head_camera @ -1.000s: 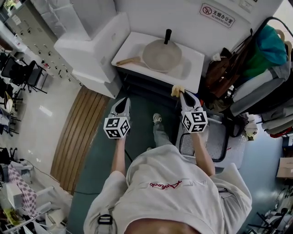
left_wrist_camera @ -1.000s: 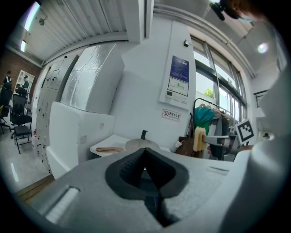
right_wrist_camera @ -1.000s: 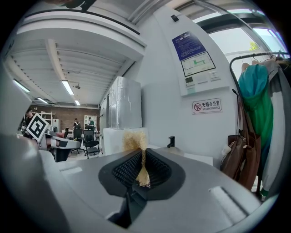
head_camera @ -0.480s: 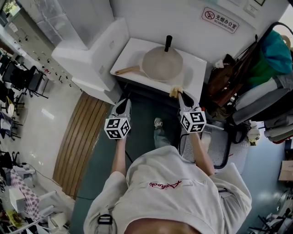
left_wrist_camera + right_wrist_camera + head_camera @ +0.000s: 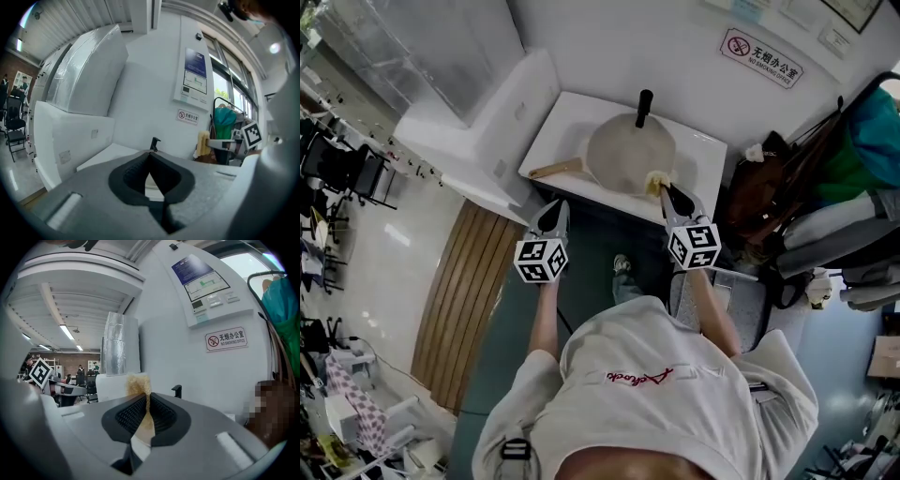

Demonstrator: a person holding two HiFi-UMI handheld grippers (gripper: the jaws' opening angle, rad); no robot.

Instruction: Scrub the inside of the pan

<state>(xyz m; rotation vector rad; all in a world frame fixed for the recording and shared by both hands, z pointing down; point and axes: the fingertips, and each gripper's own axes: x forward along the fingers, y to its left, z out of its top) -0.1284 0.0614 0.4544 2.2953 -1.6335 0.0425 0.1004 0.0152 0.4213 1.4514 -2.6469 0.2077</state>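
Observation:
A pale round pan with a black handle sits on a small white table against the wall. My right gripper is shut on a yellow sponge, which hovers at the pan's near right rim. In the right gripper view the sponge sticks up from the closed jaws, with the pan handle beyond. My left gripper is shut and holds nothing, just short of the table's front edge. The left gripper view shows its closed jaws and the handle ahead.
A wooden utensil lies on the table left of the pan. Big white foam boxes stand left of the table. Bags and clothes crowd the right side. A wooden slatted board lies on the floor at left.
Both grippers have moved forward toward the table. The sponge has gone from short of the table's edge to the pan's near rim.

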